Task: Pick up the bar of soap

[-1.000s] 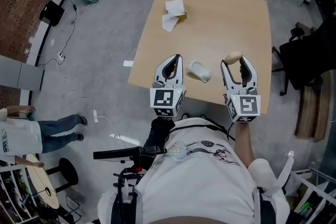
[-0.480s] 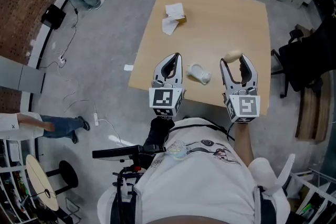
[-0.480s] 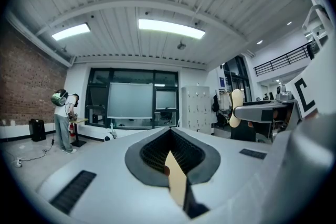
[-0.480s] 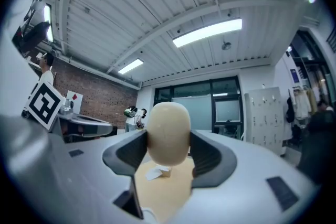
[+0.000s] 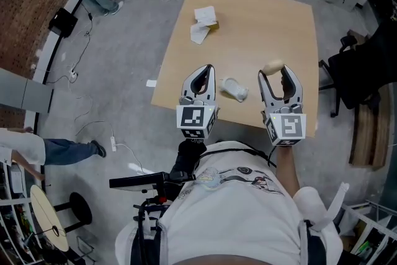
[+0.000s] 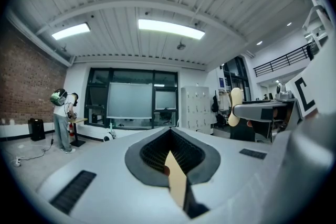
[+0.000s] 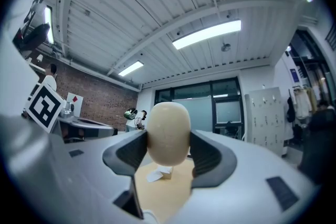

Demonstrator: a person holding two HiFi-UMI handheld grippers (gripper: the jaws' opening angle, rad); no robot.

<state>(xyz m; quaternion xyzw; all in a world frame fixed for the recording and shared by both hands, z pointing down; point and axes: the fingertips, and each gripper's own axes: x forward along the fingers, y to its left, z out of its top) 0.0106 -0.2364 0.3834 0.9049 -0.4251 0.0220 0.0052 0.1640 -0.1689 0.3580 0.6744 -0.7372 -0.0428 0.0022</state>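
Nothing shifted: your right gripper (image 5: 275, 73) stays clamped mid-bar on the cream oval soap bar (image 7: 168, 132), likely hard, slick; left gripper (image 5: 207, 69) jaws closed, empty.

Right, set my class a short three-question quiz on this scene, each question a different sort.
1. Which gripper holds the bar of soap? A left, B right, C neither.
2. True or false: the left gripper grips something.
3. Fill in: in the head view, the white object on the table shows ___ the two grippers.
Key: 1 B; 2 false; 3 between.
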